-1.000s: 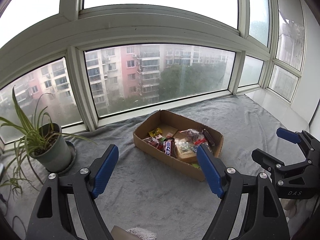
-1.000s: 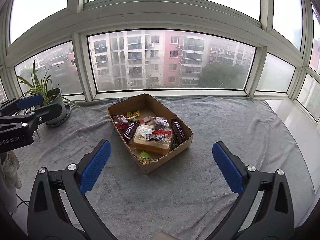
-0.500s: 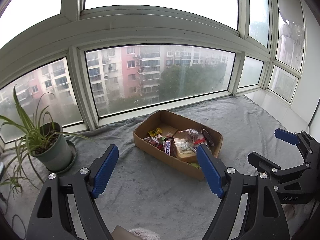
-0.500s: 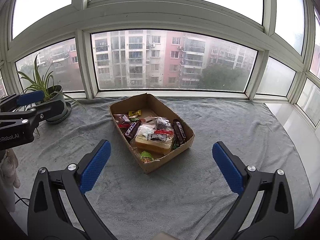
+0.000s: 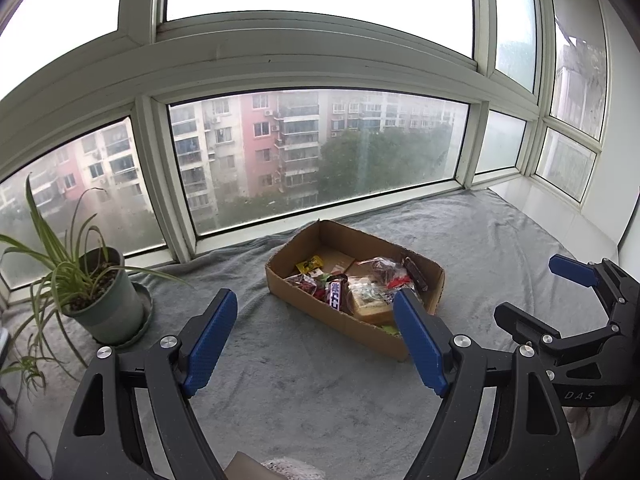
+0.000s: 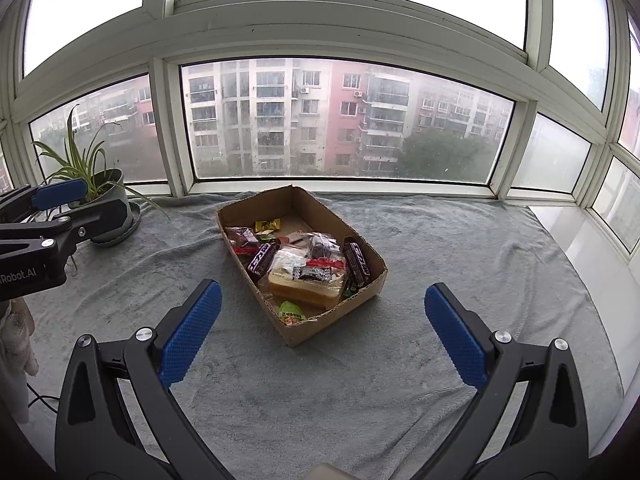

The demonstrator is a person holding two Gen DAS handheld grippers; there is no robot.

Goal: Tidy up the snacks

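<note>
The shallow brown cardboard box (image 6: 298,268) of wrapped snacks sits mid-frame on the grey blanket (image 6: 440,248). Both the left gripper (image 5: 316,336) and the right gripper (image 6: 322,330) hover short of it, jaws wide apart and empty. The clear-wrapped yellow cake slice (image 6: 306,286) looks soft and crinkly; I'd pinch it gently across its short sides.

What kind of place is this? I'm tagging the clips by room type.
Most likely a bay-window ledge in a high-rise flat. Wraparound windows look out on apartment blocks, a grey blanket covers the sill, and a potted plant stands beside a cardboard box of snacks.
</note>
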